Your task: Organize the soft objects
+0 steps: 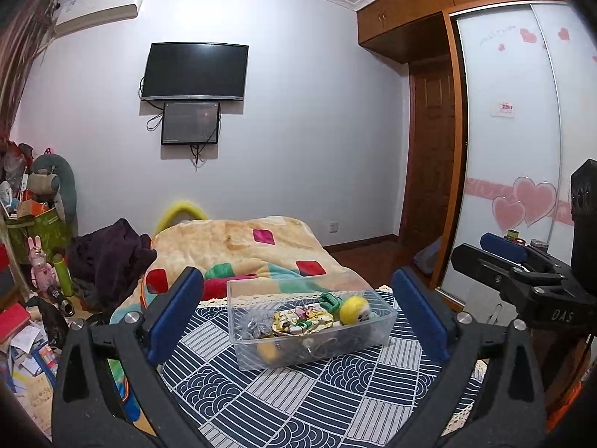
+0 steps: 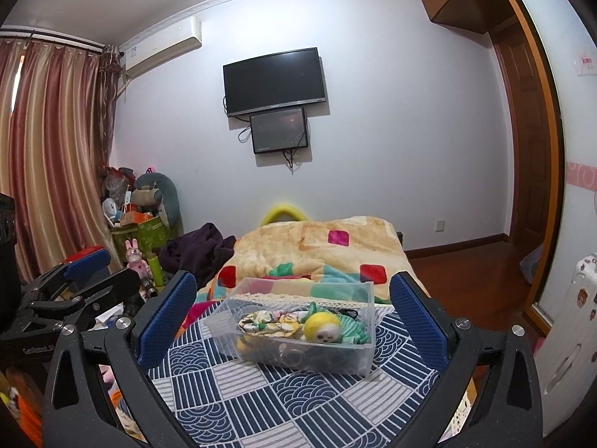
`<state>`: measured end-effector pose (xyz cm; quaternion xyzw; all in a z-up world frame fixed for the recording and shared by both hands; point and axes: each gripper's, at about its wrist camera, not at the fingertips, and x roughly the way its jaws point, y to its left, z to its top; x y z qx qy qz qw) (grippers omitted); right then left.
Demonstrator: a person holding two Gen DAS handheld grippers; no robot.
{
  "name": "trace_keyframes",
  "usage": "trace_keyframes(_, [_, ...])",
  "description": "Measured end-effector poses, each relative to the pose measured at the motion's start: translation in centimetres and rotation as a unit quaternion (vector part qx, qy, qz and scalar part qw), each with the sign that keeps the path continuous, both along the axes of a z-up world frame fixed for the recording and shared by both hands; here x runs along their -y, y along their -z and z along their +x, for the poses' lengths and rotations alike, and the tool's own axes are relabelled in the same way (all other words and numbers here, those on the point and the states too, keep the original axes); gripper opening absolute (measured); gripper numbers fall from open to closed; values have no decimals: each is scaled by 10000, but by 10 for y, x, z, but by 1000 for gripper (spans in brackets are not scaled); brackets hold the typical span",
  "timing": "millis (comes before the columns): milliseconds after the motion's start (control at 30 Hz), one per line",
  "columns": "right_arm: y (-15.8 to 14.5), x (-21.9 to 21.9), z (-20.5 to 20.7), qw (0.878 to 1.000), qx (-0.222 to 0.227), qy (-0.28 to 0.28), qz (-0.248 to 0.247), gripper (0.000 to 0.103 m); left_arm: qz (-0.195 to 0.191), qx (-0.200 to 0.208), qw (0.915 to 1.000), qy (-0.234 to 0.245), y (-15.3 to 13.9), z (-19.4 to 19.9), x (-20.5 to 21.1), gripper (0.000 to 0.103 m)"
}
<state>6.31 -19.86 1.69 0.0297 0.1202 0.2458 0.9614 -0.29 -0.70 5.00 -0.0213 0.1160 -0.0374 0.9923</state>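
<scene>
A clear, straight-walled plastic bin (image 1: 311, 326) sits low in the middle of both views, resting on a cloth printed with navy-and-white wave scallops and stripe blocks (image 1: 298, 392). Through its glossy walls the soft things show, piled together: a round, fuzzy yellow felt ball with a small white face (image 1: 353, 310), a crumpled scrap of flowered yellow-and-white fabric (image 1: 302, 321) beside it, a coil of green cord (image 1: 330, 300) toward the back, and a dull grey bundle (image 1: 255, 326) at the left end. Something yellow and a thin wire ring lie at the bottom, too blurred by the plastic to name.

The left gripper (image 1: 298, 317) is held wide, its two textured blue rubber pads (image 1: 175, 313) standing to either side of the bin in the lower part of the frame, touching nothing. The right gripper (image 2: 294, 321) is likewise spread wide and empty, blue pads (image 2: 166, 317) flanking the same bin. Each black, matte gripper frame shows at the edge of the other's view.

Behind the bin, mid-frame, lies a plush cream blanket with red, pink and teal squares (image 1: 238, 246), with a rumpled dark purple garment (image 1: 108, 254) to its left. On the pale wall, upper centre, hangs a flat black television (image 1: 194, 71) with a smaller dark screen (image 1: 190, 123) just under it.
</scene>
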Motion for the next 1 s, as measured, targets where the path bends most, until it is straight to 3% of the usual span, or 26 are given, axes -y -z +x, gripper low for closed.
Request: trace_keyframes(1000, [-5,1,-5,10000,67,9,-5,103,49,-3,10000,-34,0,-1,0,103])
